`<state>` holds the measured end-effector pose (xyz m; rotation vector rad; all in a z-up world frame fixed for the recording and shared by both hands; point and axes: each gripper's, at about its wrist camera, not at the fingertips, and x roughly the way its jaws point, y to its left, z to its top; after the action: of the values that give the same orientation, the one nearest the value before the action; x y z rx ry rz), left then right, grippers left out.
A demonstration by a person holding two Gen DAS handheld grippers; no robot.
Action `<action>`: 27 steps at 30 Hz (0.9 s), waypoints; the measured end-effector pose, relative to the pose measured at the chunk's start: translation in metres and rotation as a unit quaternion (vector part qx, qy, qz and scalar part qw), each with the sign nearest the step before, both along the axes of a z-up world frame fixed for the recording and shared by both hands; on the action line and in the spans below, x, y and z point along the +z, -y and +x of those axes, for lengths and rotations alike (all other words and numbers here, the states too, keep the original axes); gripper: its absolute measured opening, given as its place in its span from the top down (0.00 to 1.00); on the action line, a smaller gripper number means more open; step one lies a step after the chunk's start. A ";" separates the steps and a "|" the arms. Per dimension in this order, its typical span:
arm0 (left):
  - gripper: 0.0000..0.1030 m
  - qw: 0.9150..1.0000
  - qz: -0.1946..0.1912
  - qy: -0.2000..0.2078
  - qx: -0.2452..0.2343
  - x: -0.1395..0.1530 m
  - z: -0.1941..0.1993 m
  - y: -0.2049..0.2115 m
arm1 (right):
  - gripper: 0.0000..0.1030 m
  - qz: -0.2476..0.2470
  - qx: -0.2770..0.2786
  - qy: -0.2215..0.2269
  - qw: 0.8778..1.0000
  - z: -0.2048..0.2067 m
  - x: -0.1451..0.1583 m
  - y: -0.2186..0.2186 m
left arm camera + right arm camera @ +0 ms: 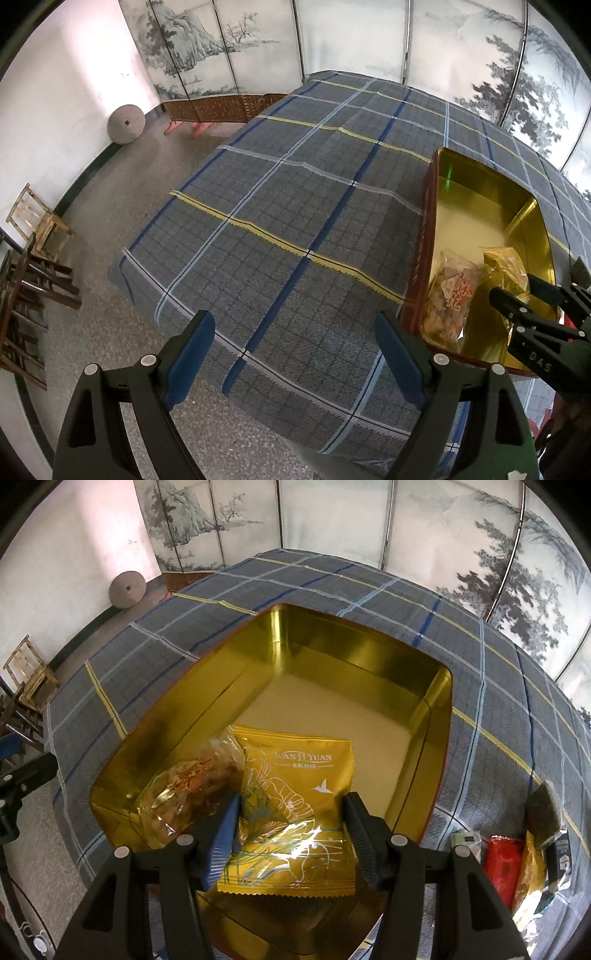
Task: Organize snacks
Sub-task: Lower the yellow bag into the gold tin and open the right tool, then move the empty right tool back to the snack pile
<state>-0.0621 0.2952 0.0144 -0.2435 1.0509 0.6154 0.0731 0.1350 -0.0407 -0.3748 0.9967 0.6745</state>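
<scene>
Right gripper hangs over the gold tin on the plaid-covered surface, jaws apart, straddling the yellow Wan Li Yuan packet; looks like a drop-off, contact unclear. Clear snack bag lies beside it. Next: fetch from the loose packets right of the tin. Left gripper wide open, idle

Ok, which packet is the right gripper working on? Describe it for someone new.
Find the gold tin on the checked cloth. At its near end lie two packets; the right gripper straddles the opaque yellow packet printed WAN LI YUAN with a small white bird. The clear packet beside it shows its snacks.
</scene>
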 end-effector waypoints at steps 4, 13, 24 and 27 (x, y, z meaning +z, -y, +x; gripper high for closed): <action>0.16 1.000 -0.002 -0.003 -0.004 -0.002 0.001 0.002 | 0.43 0.000 0.000 -0.008 1.000 0.002 -0.006 0.000; 0.16 1.000 -0.010 0.003 -0.006 -0.002 0.001 0.004 | 0.40 0.005 0.005 -0.003 1.000 -0.003 -0.005 0.002; 0.16 0.999 -0.013 0.020 -0.032 0.006 0.011 0.027 | 0.40 0.046 0.001 0.023 0.999 -0.018 0.028 0.031; 0.16 0.999 -0.013 0.023 -0.047 0.009 0.017 0.039 | 0.40 0.056 -0.021 0.030 0.998 -0.016 0.040 0.060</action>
<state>-0.0453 0.2562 0.0236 -0.2278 1.0200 0.5098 0.0567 0.0746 -0.0005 -0.2747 0.9025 0.6744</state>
